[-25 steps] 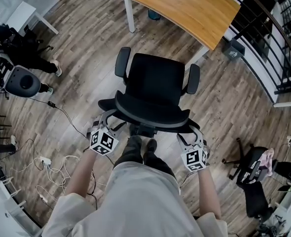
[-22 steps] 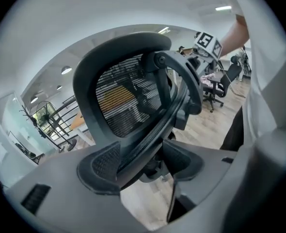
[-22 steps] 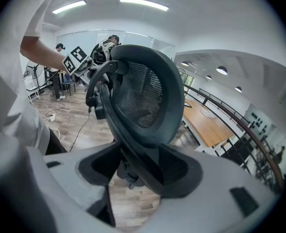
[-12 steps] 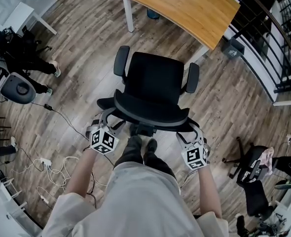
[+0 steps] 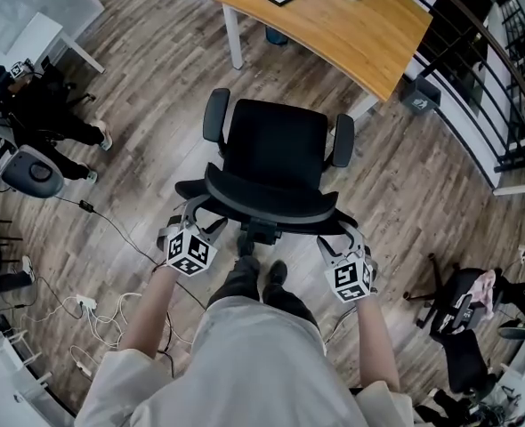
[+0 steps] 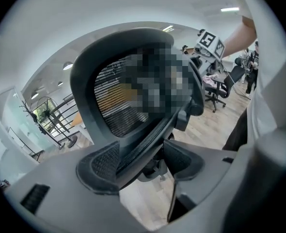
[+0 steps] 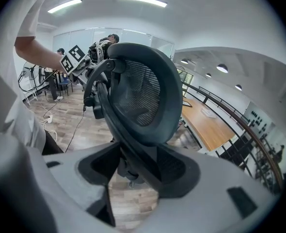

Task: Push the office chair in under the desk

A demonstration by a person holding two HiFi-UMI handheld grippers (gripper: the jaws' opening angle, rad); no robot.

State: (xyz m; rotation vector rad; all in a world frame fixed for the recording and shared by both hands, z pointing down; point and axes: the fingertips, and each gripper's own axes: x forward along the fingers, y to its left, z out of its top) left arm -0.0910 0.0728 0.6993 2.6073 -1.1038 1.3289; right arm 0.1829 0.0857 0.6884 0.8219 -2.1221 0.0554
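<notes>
Left hand-held gripper (image 5: 194, 216) clamps office chair (image 5: 276, 145), now nearer desk (image 5: 334, 25).

Office chair (image 5: 276, 145) has rolled nearer the surface (image 5: 334, 25), and more of that top is now in view. The person's feet (image 5: 278, 271), formerly level, now stand staggered, one ahead. Right tongs (image 5: 341, 243) have just narrowed slightly, with the backrest rim (image 7: 133, 154) between them.
</notes>
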